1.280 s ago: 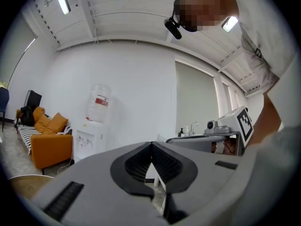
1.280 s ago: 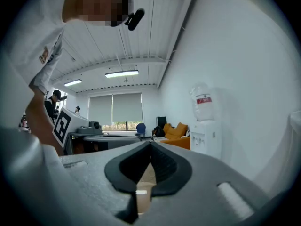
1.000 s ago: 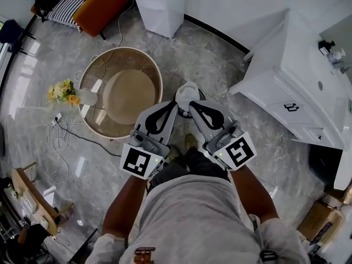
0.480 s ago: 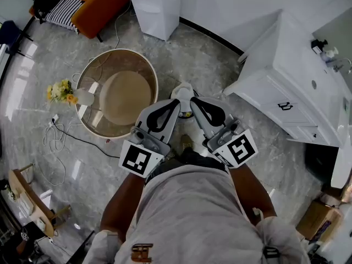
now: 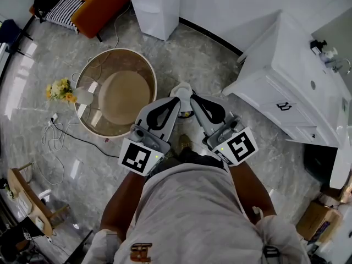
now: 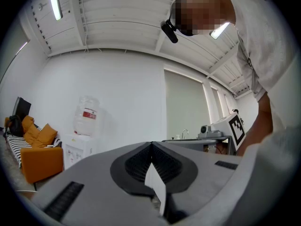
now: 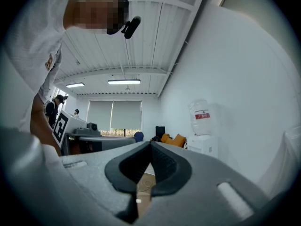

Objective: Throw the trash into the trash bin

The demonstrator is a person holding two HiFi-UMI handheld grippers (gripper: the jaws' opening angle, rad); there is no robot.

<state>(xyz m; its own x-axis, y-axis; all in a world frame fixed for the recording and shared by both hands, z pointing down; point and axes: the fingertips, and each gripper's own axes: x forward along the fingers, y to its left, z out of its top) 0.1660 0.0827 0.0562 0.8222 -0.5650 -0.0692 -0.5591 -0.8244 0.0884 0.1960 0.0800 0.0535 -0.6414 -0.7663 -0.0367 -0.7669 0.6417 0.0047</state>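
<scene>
In the head view my left gripper [image 5: 177,100] and right gripper [image 5: 192,98] are held side by side in front of the person's body, pointing level and away. Their tips nearly touch over a small white rounded thing [image 5: 183,88] on the floor, perhaps the bin; most of it is hidden. The left gripper [image 6: 151,144] has its tips together, and a white sliver [image 6: 155,185] shows in the slit behind them. I cannot tell if that sliver is a held scrap or something beyond. The right gripper [image 7: 150,144] is shut with nothing in it.
A round glass table [image 5: 118,50] stands to the left, with a vase of yellow flowers [image 5: 59,89] and floor cables [image 5: 55,142] beside it. A white cabinet [image 5: 286,76] is at the right. A water dispenser [image 5: 154,7] and an orange sofa [image 5: 104,4] stand at the far wall.
Both grippers have edged slightly up and forward together, staying shut. Their tips now cover more of the white thing on the floor.
</scene>
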